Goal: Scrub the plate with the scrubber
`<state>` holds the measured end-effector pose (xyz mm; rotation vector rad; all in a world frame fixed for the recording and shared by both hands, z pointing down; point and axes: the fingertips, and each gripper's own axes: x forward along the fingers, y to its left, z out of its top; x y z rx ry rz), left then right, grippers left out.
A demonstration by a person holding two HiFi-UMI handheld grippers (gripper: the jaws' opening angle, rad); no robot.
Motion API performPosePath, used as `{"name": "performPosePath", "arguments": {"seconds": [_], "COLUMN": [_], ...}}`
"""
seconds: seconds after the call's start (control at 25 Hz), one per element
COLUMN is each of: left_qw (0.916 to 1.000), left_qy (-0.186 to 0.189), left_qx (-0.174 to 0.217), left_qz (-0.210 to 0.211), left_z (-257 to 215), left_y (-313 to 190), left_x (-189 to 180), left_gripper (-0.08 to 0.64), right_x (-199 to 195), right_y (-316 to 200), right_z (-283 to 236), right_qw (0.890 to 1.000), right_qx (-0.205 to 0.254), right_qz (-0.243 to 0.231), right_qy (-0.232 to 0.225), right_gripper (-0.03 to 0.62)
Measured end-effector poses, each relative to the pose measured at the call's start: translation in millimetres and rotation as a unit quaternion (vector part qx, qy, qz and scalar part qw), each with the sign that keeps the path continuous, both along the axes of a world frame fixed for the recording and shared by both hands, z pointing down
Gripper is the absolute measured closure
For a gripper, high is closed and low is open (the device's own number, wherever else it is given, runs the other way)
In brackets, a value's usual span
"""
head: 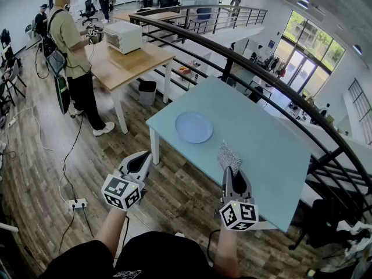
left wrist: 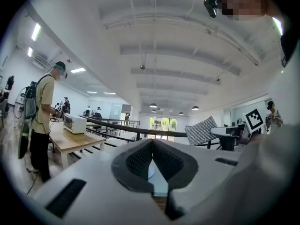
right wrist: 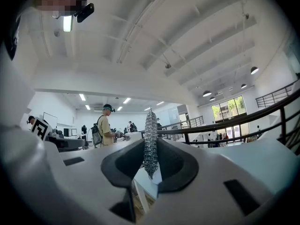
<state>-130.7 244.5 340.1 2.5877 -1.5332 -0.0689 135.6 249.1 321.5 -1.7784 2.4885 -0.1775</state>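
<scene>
Head view has the pale plate lying bare on the blue table, beyond both grippers. The right gripper clamps the mesh scrubber upright above the table's near edge. The left gripper, jaws pressed together, hangs left of the table.

A light teal rectangular desk with a smooth, matte top stands on a wooden plank floor, one corner pointing towards 9 o'clock, where a white leg shows beneath it. One thing lies directly on the top: a pale blue round plate, flat and right way up, at about 10 o'clock from the desk's middle, near that corner.
</scene>
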Motion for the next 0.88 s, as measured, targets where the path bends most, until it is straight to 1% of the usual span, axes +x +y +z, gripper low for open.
{"name": "performPosePath", "arguments": {"seconds": [0.24, 0.48, 0.6, 0.72, 0.88], "left_qw": [1.0, 0.9997, 0.9996, 0.9995, 0.9996], "left_qy": [-0.003, -0.002, 0.002, 0.008, 0.001], "left_qx": [0.004, 0.021, 0.029, 0.03, 0.026], "left_qz": [-0.001, 0.007, 0.006, 0.004, 0.01], "left_z": [-7.1, -19.9, -25.0, -25.7, -21.9], "left_y": [-10.5, -15.7, -15.9, -16.1, -12.7], "left_x": [-5.6, -10.9, -17.0, -24.9, -36.8], "left_gripper": [0.552, 0.552, 0.552, 0.552, 0.552], "right_x": [-2.7, -16.5, -22.3, -25.9, -37.2], "right_y": [-5.3, -6.3, -5.6, -5.8, -1.1], "right_z": [-8.9, -16.3, -18.5, -17.1, -16.2], "right_qw": [1.0, 1.0, 1.0, 1.0, 1.0], "right_qx": [0.006, 0.015, 0.017, 0.013, 0.01], "right_qz": [0.003, -0.008, -0.013, -0.008, -0.003], "right_qy": [0.011, 0.023, 0.018, 0.016, 0.012], "right_gripper": [0.514, 0.514, 0.512, 0.511, 0.511]}}
